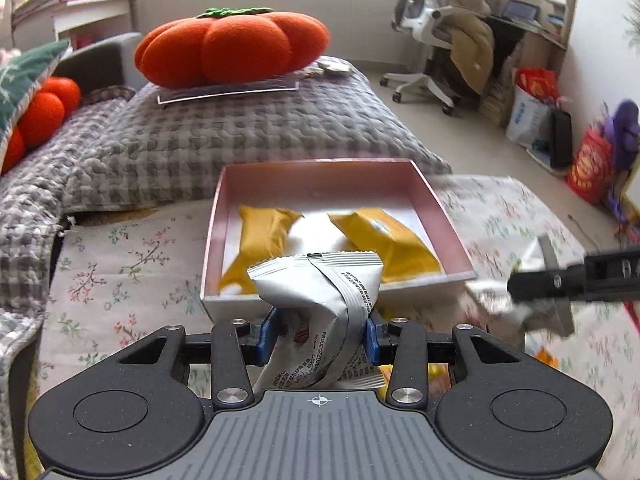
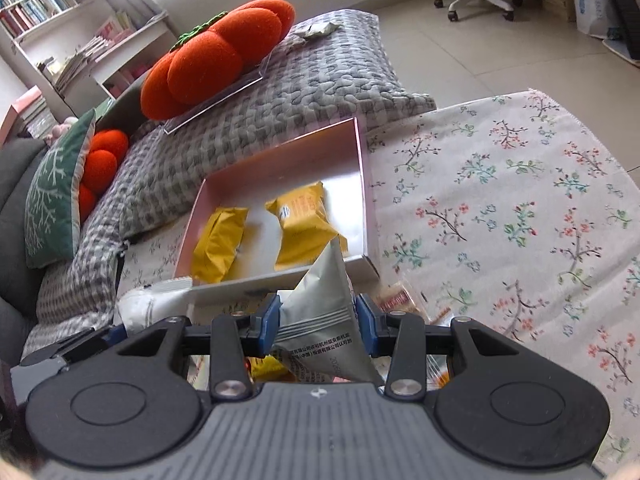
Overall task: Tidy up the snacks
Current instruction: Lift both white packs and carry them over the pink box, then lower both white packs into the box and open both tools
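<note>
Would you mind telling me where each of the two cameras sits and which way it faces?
Left wrist: sits on the left gripper, looking down over its silver packet at the pink box; the right gripper enters at the right.
Right wrist: sits on the right gripper, looking down over its grey packet at the box; the left gripper's fingers show at lower left.
Shared: box, two yellow packets, orange cushion.

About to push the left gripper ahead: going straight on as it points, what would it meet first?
Probably the near wall of the pink box; the silver packet clamped in the left gripper would touch first. Depth is uncertain.
</note>
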